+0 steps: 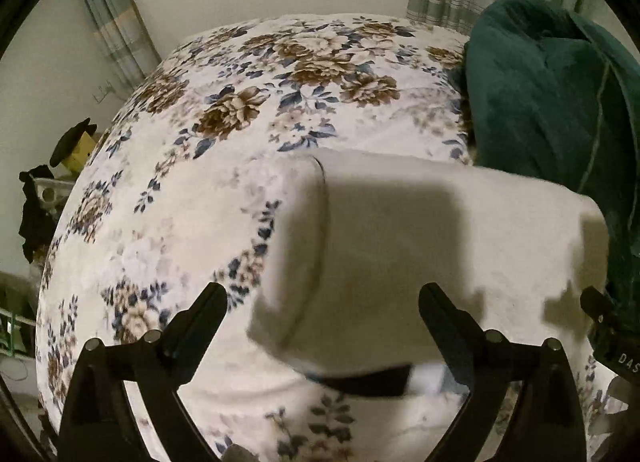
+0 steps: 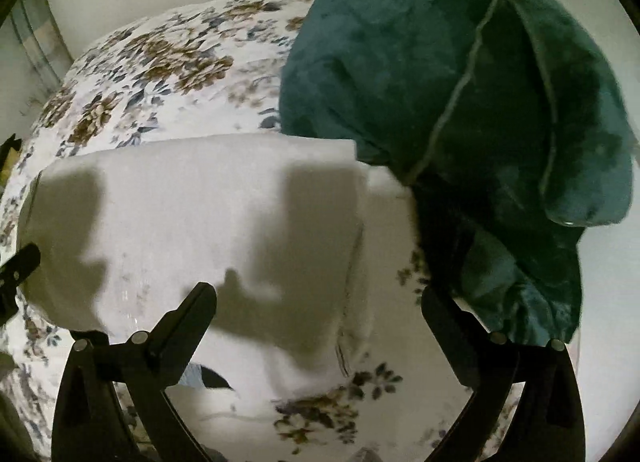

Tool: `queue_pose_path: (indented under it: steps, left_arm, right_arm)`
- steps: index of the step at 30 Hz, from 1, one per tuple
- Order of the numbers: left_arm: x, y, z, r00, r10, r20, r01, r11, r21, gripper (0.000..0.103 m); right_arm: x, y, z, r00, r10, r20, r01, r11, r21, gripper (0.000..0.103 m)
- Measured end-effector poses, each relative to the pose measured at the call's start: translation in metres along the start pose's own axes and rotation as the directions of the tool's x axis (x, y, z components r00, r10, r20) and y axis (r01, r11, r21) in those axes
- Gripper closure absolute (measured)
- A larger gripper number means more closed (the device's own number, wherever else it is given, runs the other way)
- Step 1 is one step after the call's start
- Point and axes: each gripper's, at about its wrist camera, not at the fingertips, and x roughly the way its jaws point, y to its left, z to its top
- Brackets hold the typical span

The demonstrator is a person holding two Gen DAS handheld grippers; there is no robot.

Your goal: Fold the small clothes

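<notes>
On bed (image 1: 280,62), garment (image 1: 400,242), perhaps unlabelled.

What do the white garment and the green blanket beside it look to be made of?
White garment: thin, matte woven or knit cloth, probably cotton; smooth, holds a flat fold with a stitched hem. Green blanket: thick plush fleece or velvet by its fuzzy nap and soft sheen, edged with a paler piping.

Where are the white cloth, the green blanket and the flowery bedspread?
white cloth (image 2: 192,198), right wrist view, its lit middle
green blanket (image 2: 400,62), right wrist view, its upper bulk
bedspread (image 1: 280,74), left wrist view, bare floral part
</notes>
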Motion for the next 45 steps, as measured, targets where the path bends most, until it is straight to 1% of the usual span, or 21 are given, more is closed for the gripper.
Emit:
queue_pose_path:
  steps: [3,8,10,12,14,17,22,23,24,28,32,34,36,39,40,45]
  left_arm:
    - [-0.020,-0.007,-0.010,1.000,0.011,0.009,-0.011,1.000,-0.002,0.005]
    - [-0.073,-0.014,-0.031,0.998,0.025,0.057,-0.025,1.000,0.003,0.005]
    - [-0.100,-0.014,-0.043,0.997,0.015,0.077,-0.015,1.000,-0.003,0.005]
    - [-0.129,-0.015,-0.054,0.994,0.020,0.105,-0.020,1.000,-0.001,0.005]
    - [-0.160,-0.015,-0.066,0.992,0.010,0.129,-0.009,1.000,-0.006,0.005]
    - [-0.212,-0.016,-0.086,0.986,-0.005,0.168,0.006,1.000,-0.006,0.005]
    - [-0.300,-0.022,-0.121,0.970,0.000,0.243,-0.002,1.000,0.009,0.005]
    - [-0.314,-0.023,-0.126,0.968,-0.007,0.251,0.005,1.000,0.008,0.005]
    - [-0.331,-0.023,-0.133,0.964,-0.014,0.265,0.012,1.000,0.008,0.005]
    - [-0.389,-0.024,-0.158,0.950,0.003,0.313,-0.003,1.000,0.002,0.005]
    - [-0.427,-0.023,-0.176,0.942,0.002,0.335,0.003,1.000,-0.015,0.005]
    - [-0.446,-0.022,-0.188,0.935,0.001,0.354,0.007,1.000,-0.023,0.005]
    - [-0.459,-0.022,-0.195,0.929,0.006,0.369,0.004,1.000,-0.025,0.005]
    - [-0.475,-0.022,-0.205,0.921,0.019,0.388,-0.008,1.000,-0.030,0.005]
    - [-0.481,-0.023,-0.209,0.920,0.016,0.392,-0.003,0.999,-0.034,0.005]
    - [-0.500,-0.024,-0.222,0.904,0.032,0.427,-0.012,0.999,-0.050,0.005]
  right_arm:
    - [-0.031,-0.005,-0.017,0.999,-0.019,0.032,0.019,1.000,-0.004,0.000]
    - [-0.088,-0.018,-0.049,0.997,-0.032,0.072,0.032,0.999,-0.004,0.000]
    - [-0.115,-0.027,-0.062,0.995,-0.033,0.098,0.033,0.999,0.004,0.000]
    - [-0.148,-0.037,-0.077,0.991,-0.038,0.130,0.038,0.999,0.009,0.000]
    - [-0.186,-0.047,-0.092,0.986,-0.039,0.163,0.037,0.999,0.010,0.000]
    - [-0.244,-0.059,-0.114,0.974,-0.036,0.222,0.035,0.999,0.006,0.000]
    - [-0.344,-0.085,-0.154,0.950,-0.013,0.312,0.008,1.000,0.016,0.000]
    - [-0.361,-0.088,-0.162,0.945,-0.010,0.326,0.005,1.000,0.016,0.000]
    - [-0.382,-0.093,-0.171,0.938,-0.008,0.347,0.004,1.000,0.013,0.000]
    - [-0.450,-0.110,-0.201,0.913,0.016,0.408,-0.020,1.000,0.006,0.000]
    - [-0.505,-0.126,-0.229,0.884,0.028,0.466,-0.031,1.000,0.000,0.000]
    - [-0.531,-0.133,-0.243,0.868,0.026,0.496,-0.024,1.000,-0.011,0.000]
    - [-0.551,-0.140,-0.255,0.857,0.027,0.515,-0.019,1.000,-0.019,0.000]
    - [-0.574,-0.147,-0.268,0.847,0.036,0.531,-0.023,0.999,-0.030,0.000]
    - [-0.582,-0.151,-0.274,0.843,0.042,0.537,-0.029,0.999,-0.032,0.000]
    - [-0.600,-0.162,-0.284,0.833,0.060,0.550,-0.046,0.998,-0.039,0.000]
